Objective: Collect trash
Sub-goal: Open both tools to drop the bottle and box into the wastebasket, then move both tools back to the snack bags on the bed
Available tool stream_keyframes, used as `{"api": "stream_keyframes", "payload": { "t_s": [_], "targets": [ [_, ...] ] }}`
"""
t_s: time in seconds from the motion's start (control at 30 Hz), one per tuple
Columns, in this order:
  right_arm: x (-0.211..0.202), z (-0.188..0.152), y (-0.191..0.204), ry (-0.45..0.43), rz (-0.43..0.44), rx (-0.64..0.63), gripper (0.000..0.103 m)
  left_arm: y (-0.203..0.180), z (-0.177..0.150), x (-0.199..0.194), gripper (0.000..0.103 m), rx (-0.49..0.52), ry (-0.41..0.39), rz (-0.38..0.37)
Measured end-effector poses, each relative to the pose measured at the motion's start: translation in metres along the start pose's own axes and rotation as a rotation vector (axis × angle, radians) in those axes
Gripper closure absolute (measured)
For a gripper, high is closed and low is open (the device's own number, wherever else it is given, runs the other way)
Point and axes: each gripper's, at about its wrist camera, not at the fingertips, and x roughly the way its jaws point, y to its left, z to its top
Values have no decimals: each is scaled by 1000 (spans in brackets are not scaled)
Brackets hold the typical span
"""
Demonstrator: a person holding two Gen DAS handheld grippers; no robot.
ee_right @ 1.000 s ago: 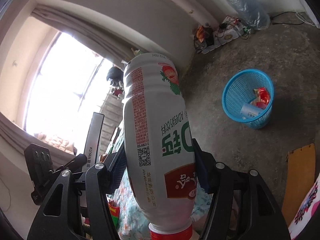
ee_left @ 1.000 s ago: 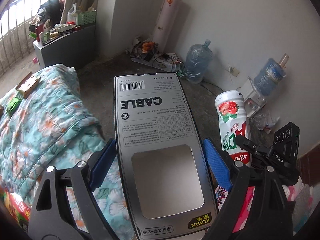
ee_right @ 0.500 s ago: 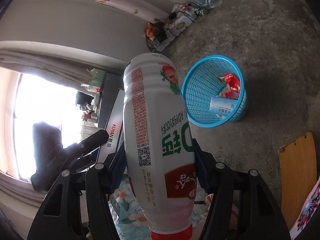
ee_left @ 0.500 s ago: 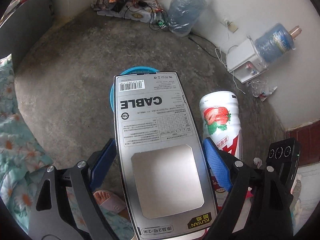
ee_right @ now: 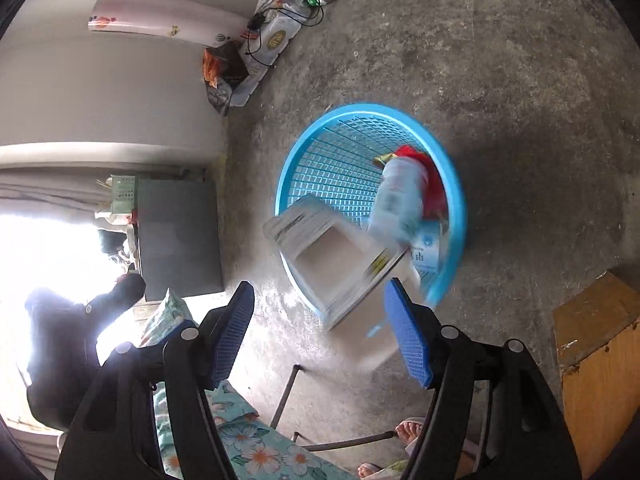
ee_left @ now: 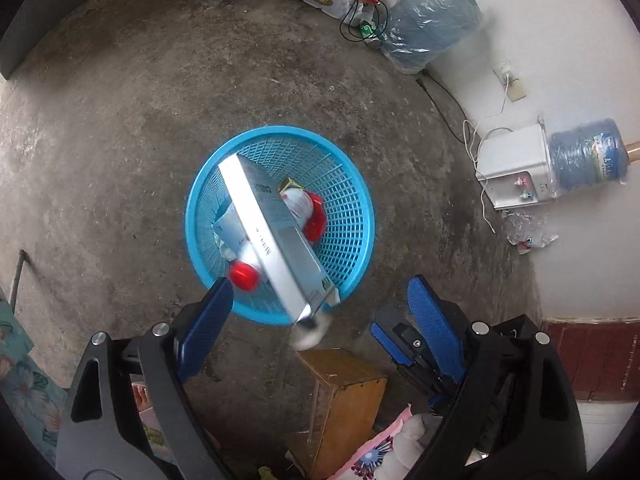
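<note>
Left gripper (ee_left: 320, 312): jaws spread, empty.
Right gripper (ee_right: 322, 322): jaws spread, empty.
Cable box (ee_left: 276, 236): aslant in blue basket (ee_left: 360, 184), below both jaws; long axis leans over near rim.
Bottle (ee_right: 398, 196): inside basket.

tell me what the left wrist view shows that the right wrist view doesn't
Only the left wrist view: the water dispenser by the wall and the bottle's red cap. Only the right wrist view: the bright window and grey cabinet. Both: the blue basket with the cable box leaning in it, and open, empty tongs.
</note>
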Motion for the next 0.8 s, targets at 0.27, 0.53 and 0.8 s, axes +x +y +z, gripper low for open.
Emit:
{"api": "stream_keyframes", "payload": {
  "t_s": [0.27, 0.53, 0.8],
  "targets": [
    [-47, -34, -5, -101, -48, -76, 37, -5, -31, -63, 18, 83, -104, -77],
    [-102, -92, 62, -248, -175, -410, 24, 6, -94, -205, 18, 226, -283, -146],
    [-142, -172, 158, -367, -155, -784, 7, 100, -228, -394, 18, 165, -596, -46]
  ]
}}
